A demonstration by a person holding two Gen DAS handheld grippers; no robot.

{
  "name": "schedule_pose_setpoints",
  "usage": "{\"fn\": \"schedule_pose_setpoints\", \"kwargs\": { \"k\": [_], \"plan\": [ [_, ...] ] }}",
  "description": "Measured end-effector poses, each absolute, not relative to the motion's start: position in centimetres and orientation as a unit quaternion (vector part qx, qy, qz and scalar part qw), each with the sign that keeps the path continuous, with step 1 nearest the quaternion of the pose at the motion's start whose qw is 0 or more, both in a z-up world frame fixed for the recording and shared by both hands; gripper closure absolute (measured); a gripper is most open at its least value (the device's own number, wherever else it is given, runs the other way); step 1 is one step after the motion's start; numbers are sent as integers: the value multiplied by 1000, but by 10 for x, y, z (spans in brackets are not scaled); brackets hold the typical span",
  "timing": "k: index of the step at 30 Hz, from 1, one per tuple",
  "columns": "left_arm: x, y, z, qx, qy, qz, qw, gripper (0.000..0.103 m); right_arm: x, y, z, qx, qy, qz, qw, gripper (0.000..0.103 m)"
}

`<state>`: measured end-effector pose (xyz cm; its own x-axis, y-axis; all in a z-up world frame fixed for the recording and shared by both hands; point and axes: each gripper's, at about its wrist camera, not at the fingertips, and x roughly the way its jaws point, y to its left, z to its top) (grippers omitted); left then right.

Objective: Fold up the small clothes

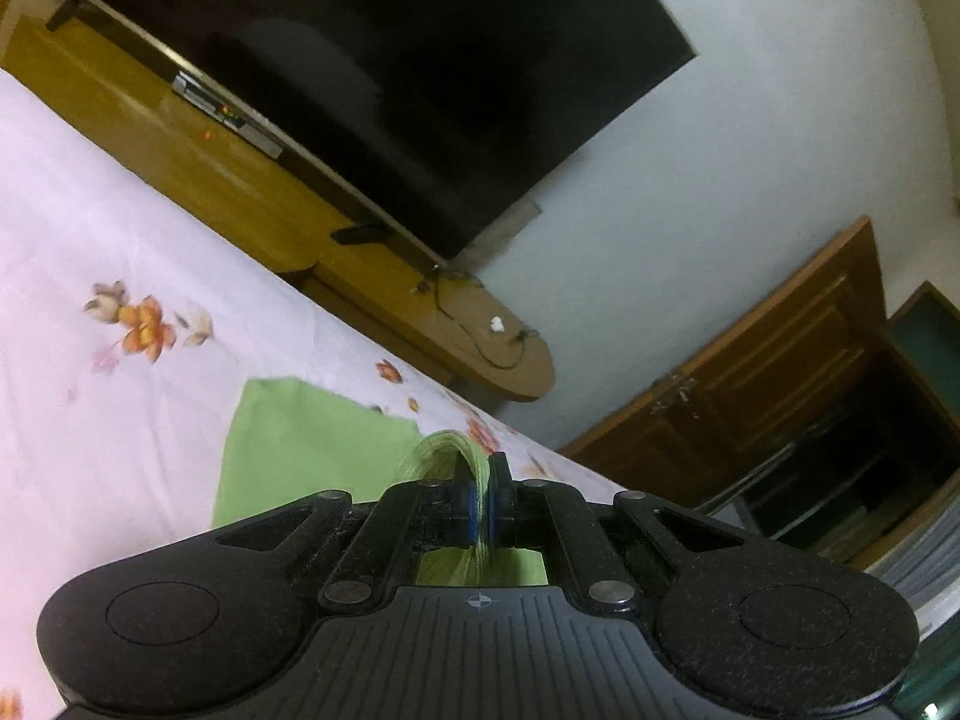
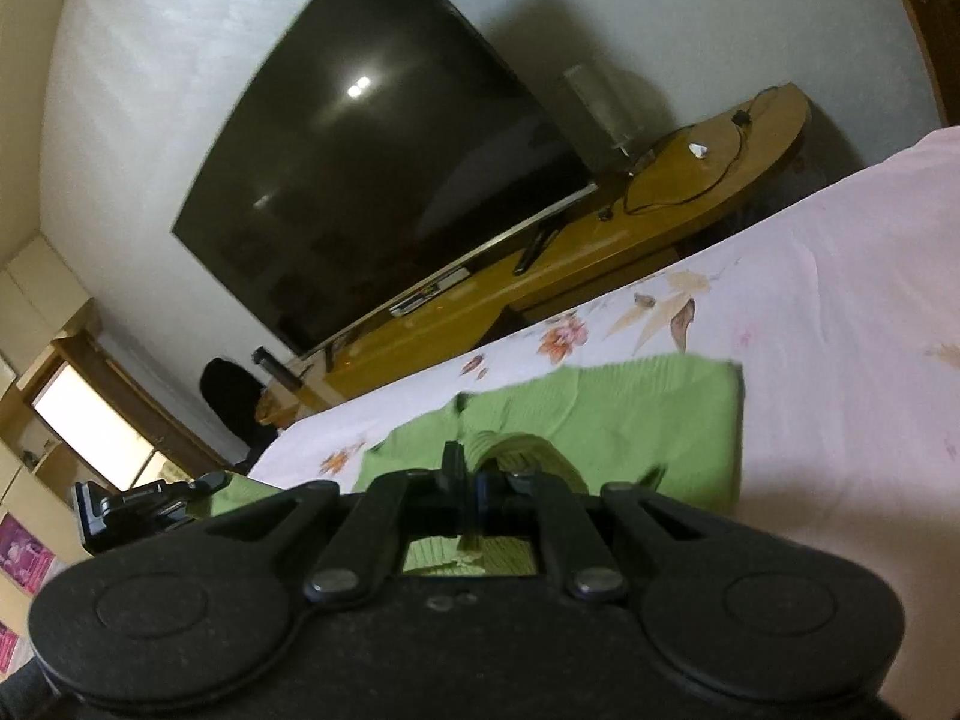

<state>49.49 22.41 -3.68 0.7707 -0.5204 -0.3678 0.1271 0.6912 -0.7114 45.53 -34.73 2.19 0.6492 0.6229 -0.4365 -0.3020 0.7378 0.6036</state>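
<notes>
A small light-green knitted garment (image 1: pixel 300 438) lies on a pink floral bedsheet (image 1: pixel 90 228). My left gripper (image 1: pixel 480 489) is shut on a ribbed edge of the garment, which bulges up between the fingers. In the right wrist view the same garment (image 2: pixel 630 420) lies spread on the sheet (image 2: pixel 840 300). My right gripper (image 2: pixel 471 480) is shut on another ribbed edge of it. The left gripper (image 2: pixel 150 504) shows at the left edge of the right wrist view, with green cloth beside it.
A large dark TV (image 1: pixel 390 72) stands on a long wooden cabinet (image 1: pixel 240 192) beyond the bed's far edge; it shows in the right wrist view too (image 2: pixel 372 180). Cables lie on the cabinet's end (image 2: pixel 690 180). A wooden door (image 1: pixel 768 372) is at the right.
</notes>
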Motion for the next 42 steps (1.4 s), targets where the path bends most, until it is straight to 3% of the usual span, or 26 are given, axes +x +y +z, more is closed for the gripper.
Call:
{"fn": "schedule_pose_setpoints", "kwargs": {
  "k": [10,15,17,20,22,26,31,37,42],
  "plan": [
    [623,212,-123,-361,356,-158,847,100,567,-364,-66,333,378,215,837,98],
    [664,207,-159,-415,349,-146,828,100,611,-372,-109,403,392,187,806,98],
    [669,211,-167,-449,317,-129,825,100,628,-373,-121,417,386,178,803,91],
    [661,222,-172,-484,264,-114,826,100,634,-381,-127,433,349,140,819,54],
    [654,222,-166,-454,257,-123,844,100,630,-385,-121,413,333,122,839,46],
    [647,205,-146,-326,277,-156,890,100,618,-381,-109,362,326,143,862,46],
    [649,183,-136,-263,312,-156,900,100,615,-352,-98,250,357,160,886,47],
    [567,188,-116,-180,316,-154,919,100,564,-354,-77,185,347,150,907,50],
    [495,208,-115,-167,350,-157,908,100,490,-369,-76,169,357,162,904,50]
  ]
}}
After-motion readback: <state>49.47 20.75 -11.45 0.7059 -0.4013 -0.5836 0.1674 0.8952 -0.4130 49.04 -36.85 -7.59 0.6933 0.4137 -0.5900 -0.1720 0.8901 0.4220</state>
